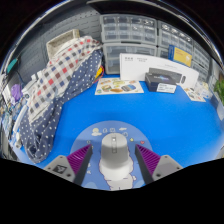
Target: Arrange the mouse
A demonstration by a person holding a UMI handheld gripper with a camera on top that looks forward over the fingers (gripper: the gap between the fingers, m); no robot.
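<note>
**benchrat:** Going left to right here. Far left there's a plaid shirt [62, 72] draped over something, hanging down past the edge of the blue desk [160, 122]. Further in, at the back of the desk, a flat printed card or booklet [119, 87], then a white box [152, 68] with a dark gadget [160, 80] in front of it, and clear storage drawers [130, 28] behind all of that. The mouse [116, 155], a white one, sits near the front edge of the desk on what looks like a round white pad or printed patch [106, 131]. How would you do the grab?

**umi_dan:** The gripper [116, 162] is already lined up well: the mouse is right between the two fingers, left pad [82, 159] and right pad [150, 159] flanking it. They look open to me, with a sliver of gap on each side, so I'd say it's bracketed, not gripped, and the mouse is resting on the desk by its own weight. My take: stay centred, close slowly on the sides at the widest part of the body, and keep the fingers low so the rounded shell doesn't squirt out forward. Smooth plastic is probably slippery. Then lift just enough to clear the surface before you reposition it.
</note>
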